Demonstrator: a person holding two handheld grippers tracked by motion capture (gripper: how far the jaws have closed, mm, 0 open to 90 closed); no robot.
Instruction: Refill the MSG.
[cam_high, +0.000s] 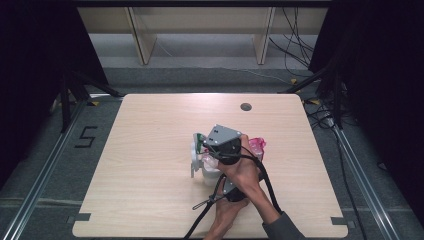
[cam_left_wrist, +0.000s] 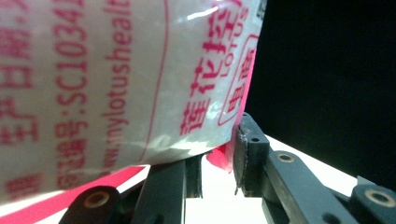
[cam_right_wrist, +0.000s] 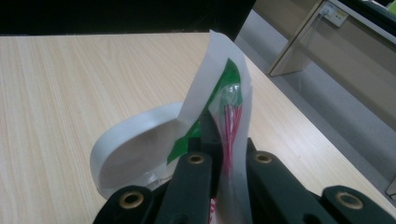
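Note:
A white sachet with green and pink print stands upright in my right gripper, whose jaws are shut on its lower edge. In the high view this right gripper points left, mid-table, under its grey plate. Just beyond it sits a white round tub with its lid standing open. A clear plastic bag with pink lettering hangs close in front of my left gripper. The jaws pinch its pink bottom corner. From above, the pink bag shows right of the person's crossed hands.
The wooden table has a round cable hole near its far edge. Black cables trail off the front edge. Wooden shelf legs stand beyond the table, and dark curtains close in both sides.

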